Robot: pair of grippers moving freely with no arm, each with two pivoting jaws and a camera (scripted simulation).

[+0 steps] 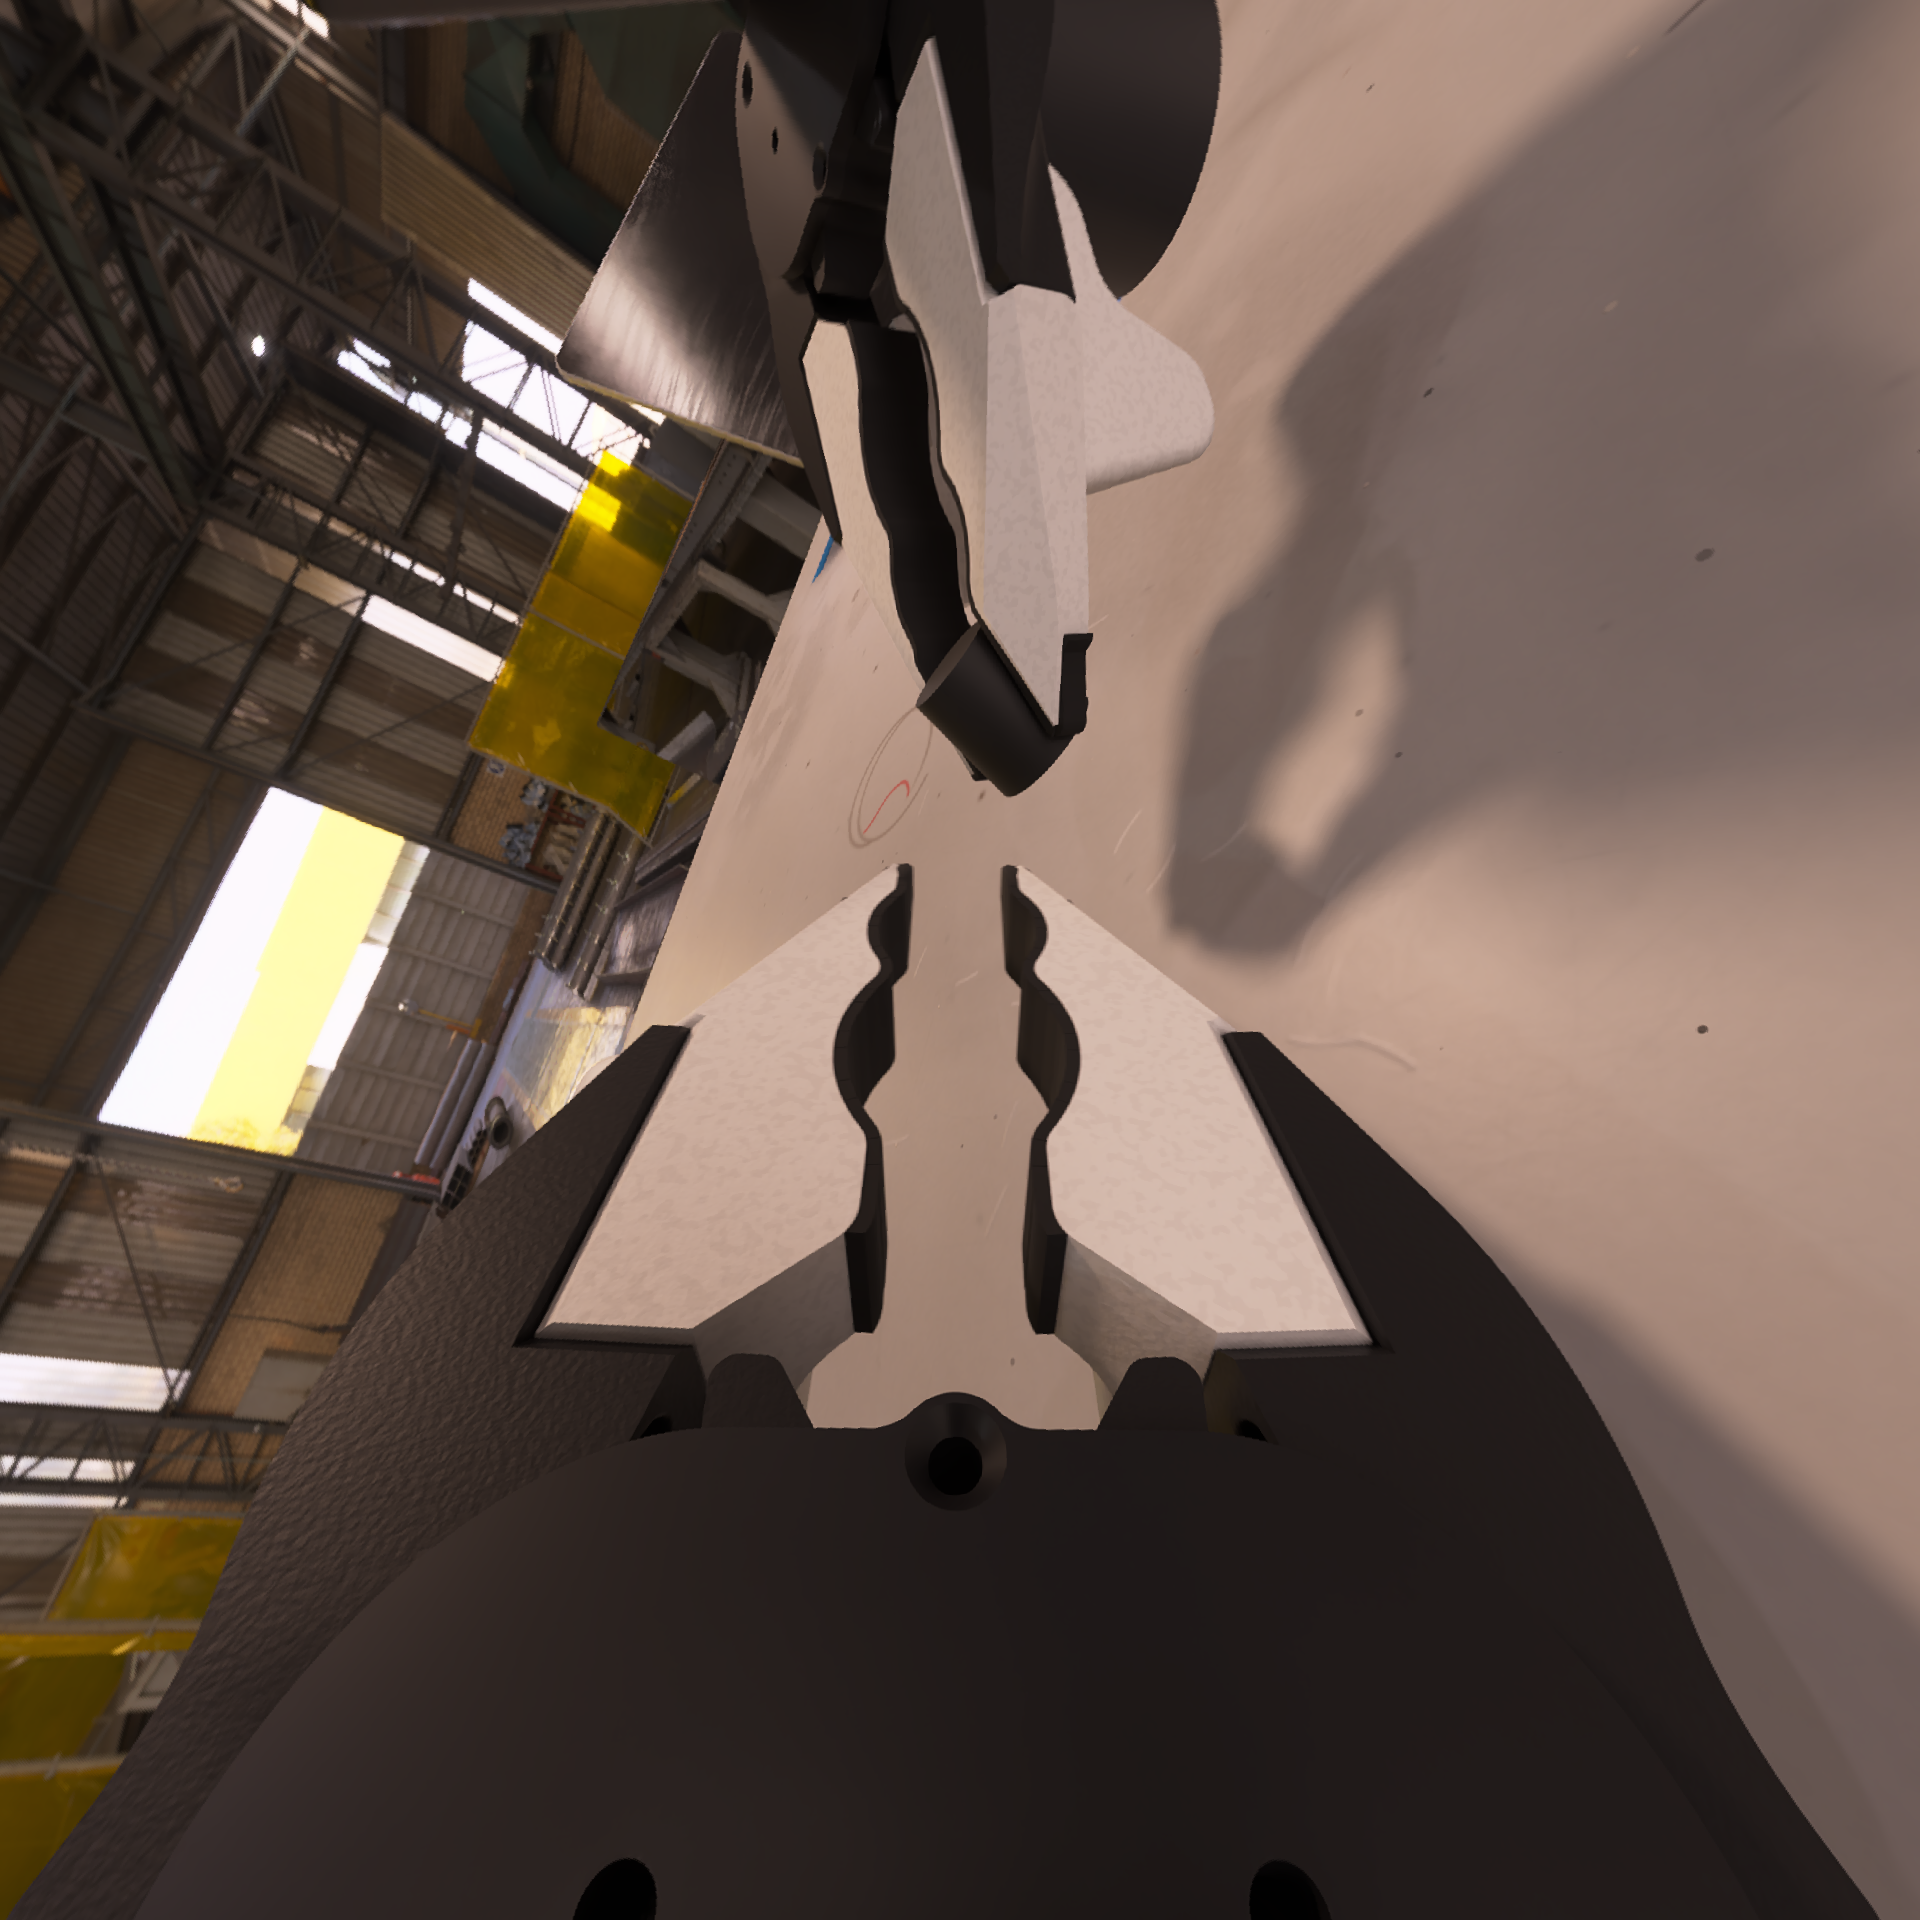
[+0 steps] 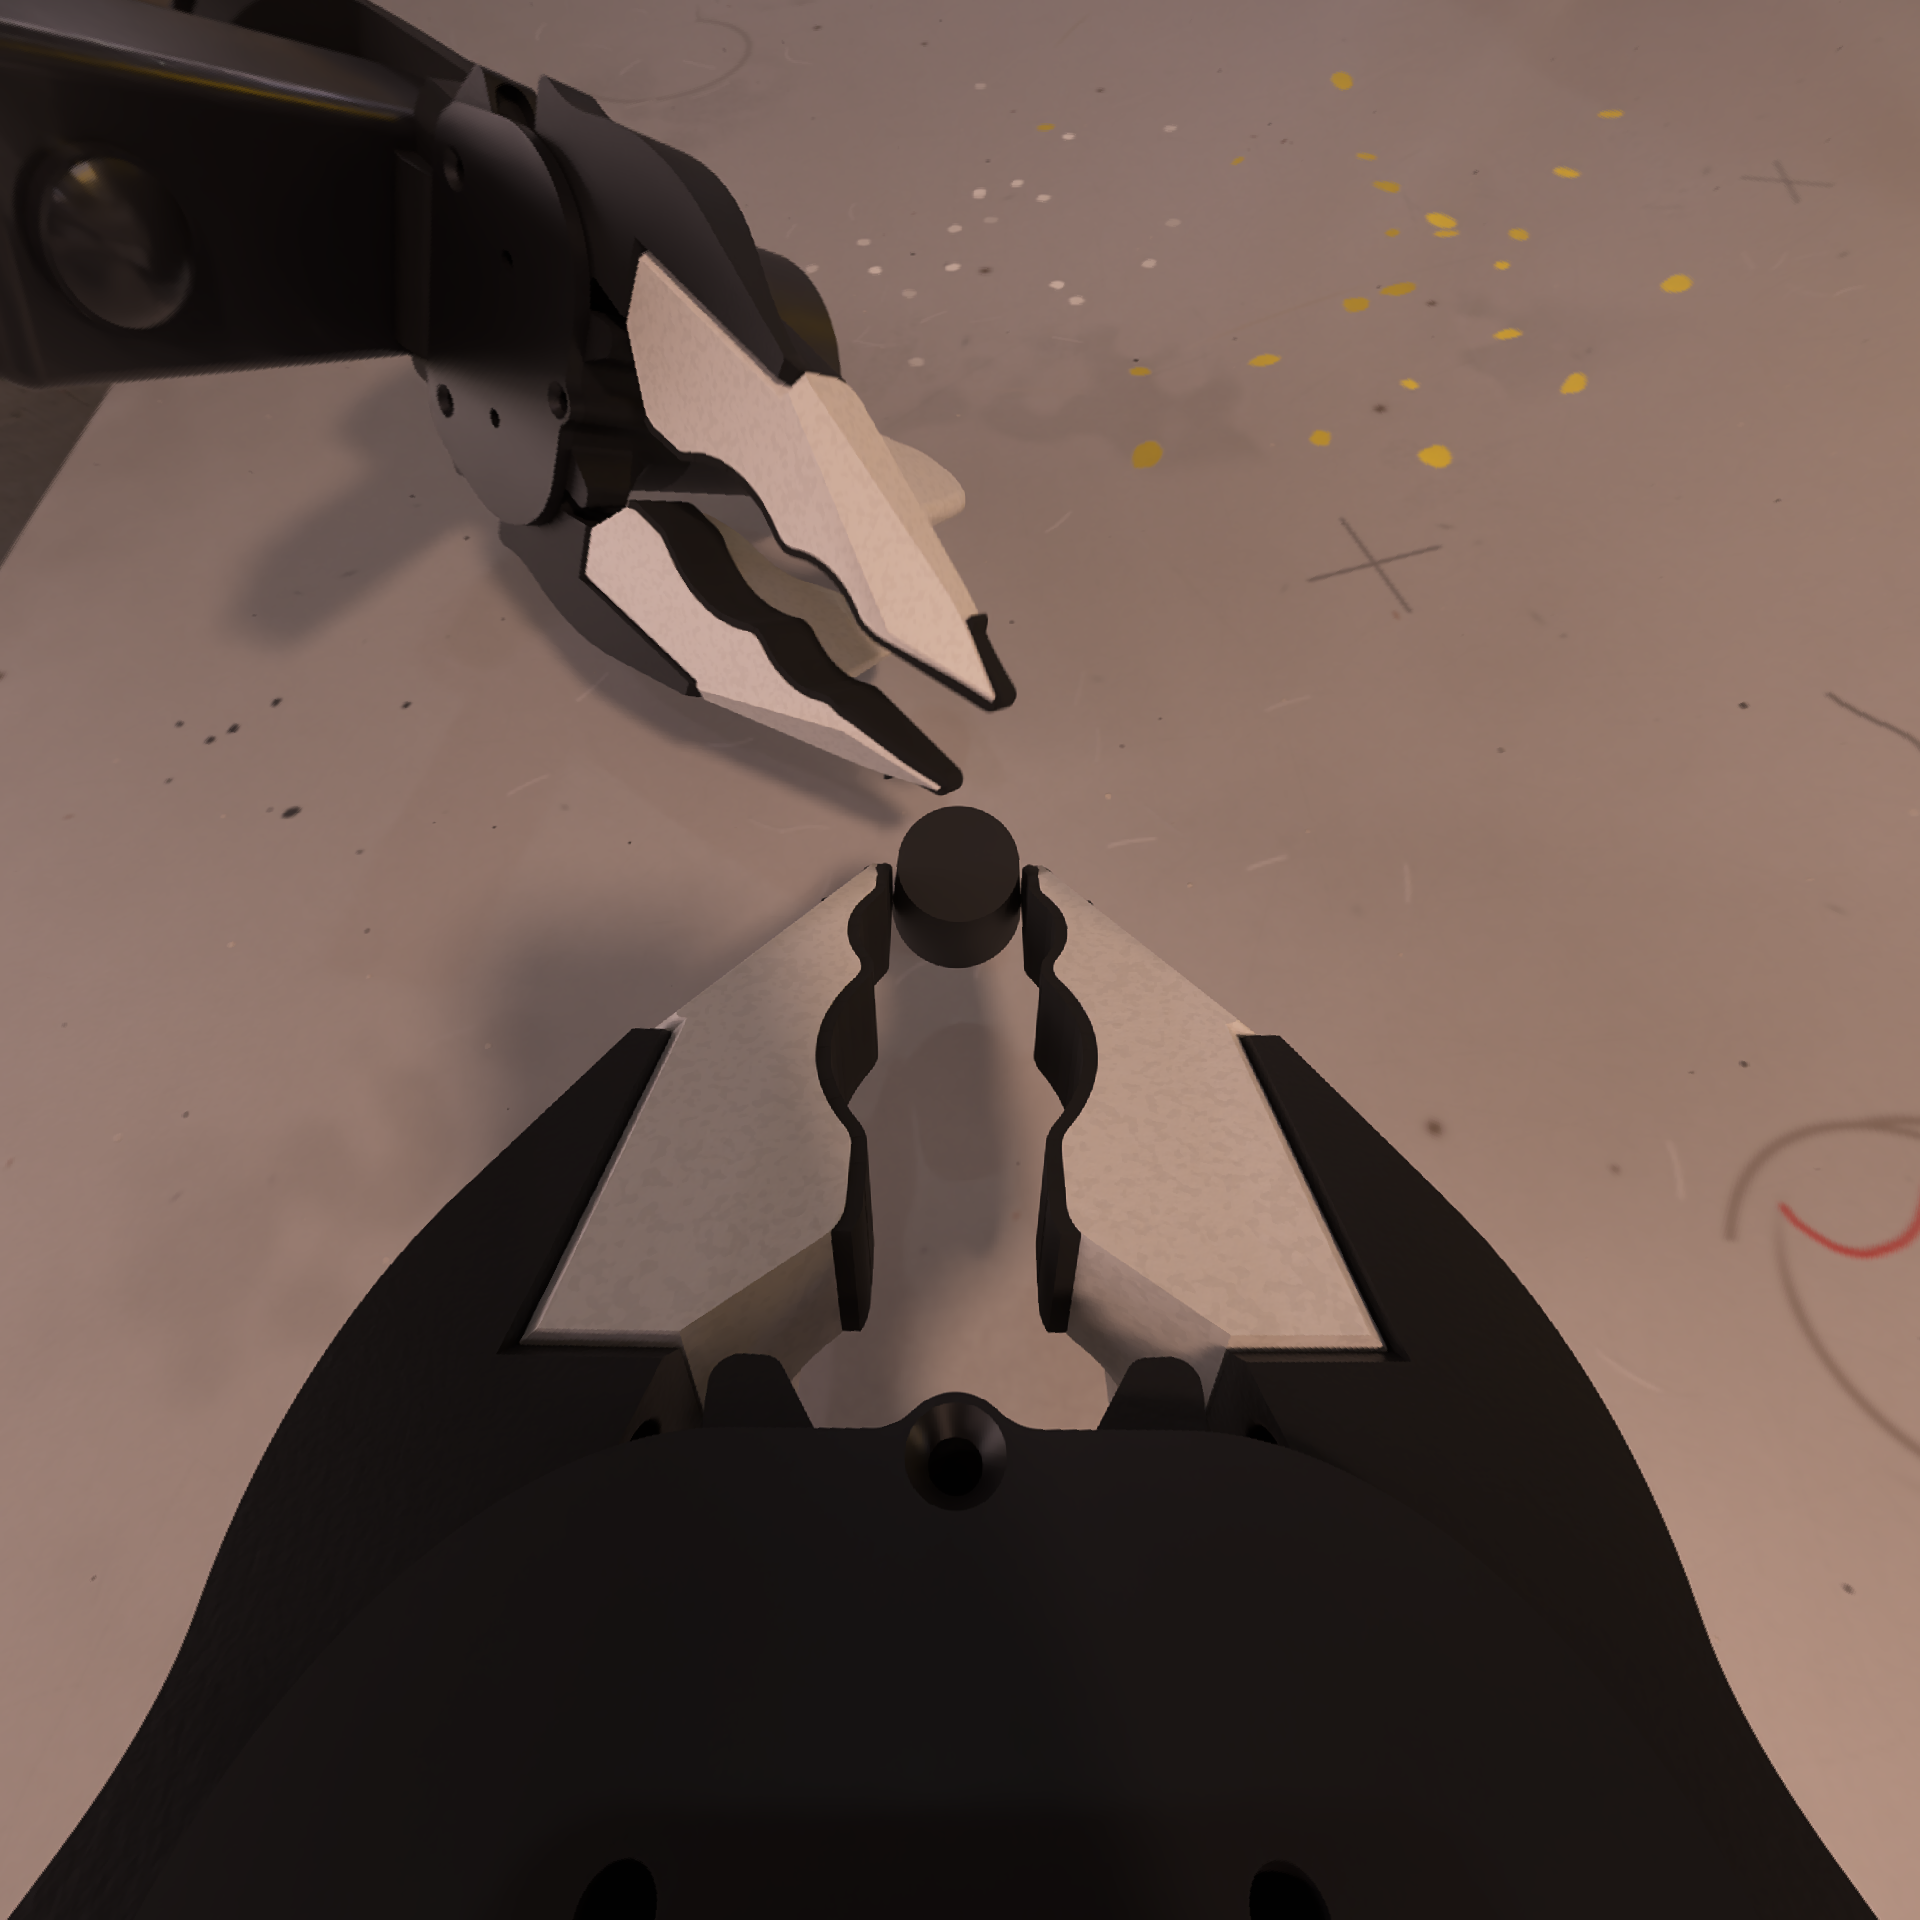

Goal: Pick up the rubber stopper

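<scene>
The rubber stopper (image 2: 956,883) is a small black round plug. My right gripper (image 2: 956,896) is shut on it at the fingertips and holds it a little above the beige table (image 2: 1351,935), where its shadow falls. In the left wrist view the right gripper (image 1: 1013,712) comes down from the top with the stopper (image 1: 992,722) between its tips. My left gripper (image 1: 956,883) is open and empty. In the right wrist view the left gripper (image 2: 977,738) points in from the upper left, its tips just short of the stopper.
The table carries yellow paint specks (image 2: 1434,223), a pencilled cross (image 2: 1377,566) and a red and grey scribble (image 2: 1849,1236). In the left wrist view the table's edge (image 1: 727,831) runs along the left, with a hall and yellow panels (image 1: 582,665) beyond.
</scene>
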